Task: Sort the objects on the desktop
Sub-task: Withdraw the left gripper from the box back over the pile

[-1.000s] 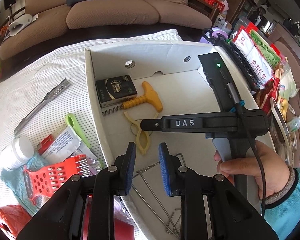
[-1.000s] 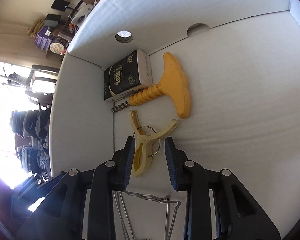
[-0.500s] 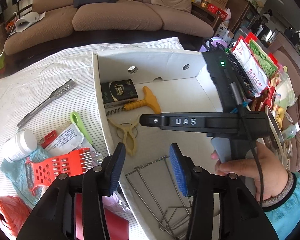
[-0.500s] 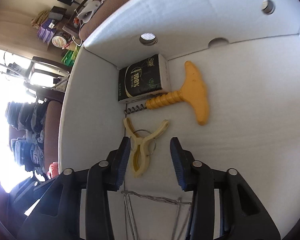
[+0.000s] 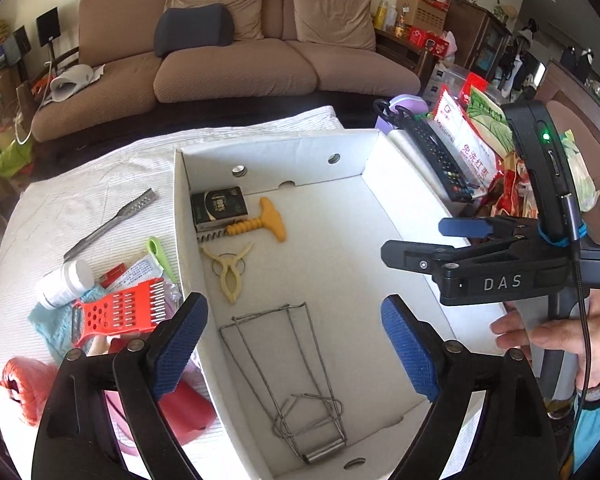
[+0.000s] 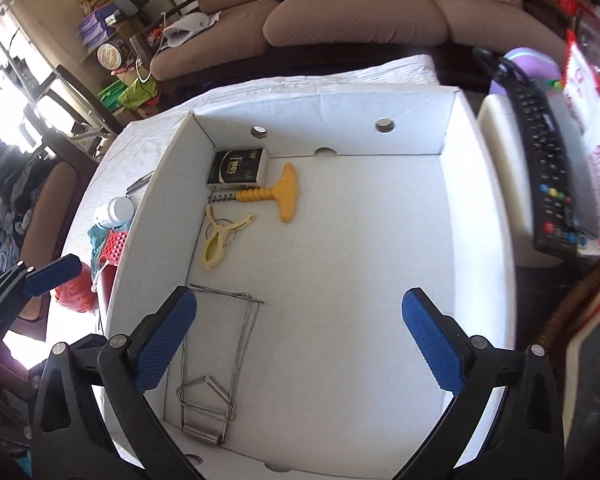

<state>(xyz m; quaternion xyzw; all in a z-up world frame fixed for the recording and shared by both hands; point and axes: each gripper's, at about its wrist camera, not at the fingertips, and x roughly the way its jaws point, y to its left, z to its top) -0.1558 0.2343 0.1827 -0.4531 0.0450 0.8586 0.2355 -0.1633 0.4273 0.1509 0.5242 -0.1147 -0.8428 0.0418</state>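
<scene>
A: Where do both grippers stand?

B: The left gripper [image 5: 296, 344] and right gripper [image 6: 300, 340] both hang over the white box [image 5: 384, 208], jaws spread wide and just opened further, nothing between them. The clothespin [image 5: 228, 270] lies on the box floor beside the corkscrew [image 5: 256, 224] and the dark packet [image 5: 219, 207], with the wire rack [image 5: 296, 372] nearer the camera.

A: So what's left to sort?

B: A pile on the desk [image 5: 80, 204], outside the box's left wall: red grater [image 5: 120, 312], white bottle [image 5: 66, 284], green peeler [image 5: 160, 256], a long metal tool [image 5: 108, 224], and an orange bundle [image 5: 24, 380] (hard to say what it is).

A: Which hand is nearer?

B: The left, I'd judge. The pile sits just left of its left finger [image 5: 178, 336], while the right gripper is over the box middle, with the wall between. The grater's long axis runs left to right across the left view, so the jaws would likely need to close across its narrow side.
</scene>
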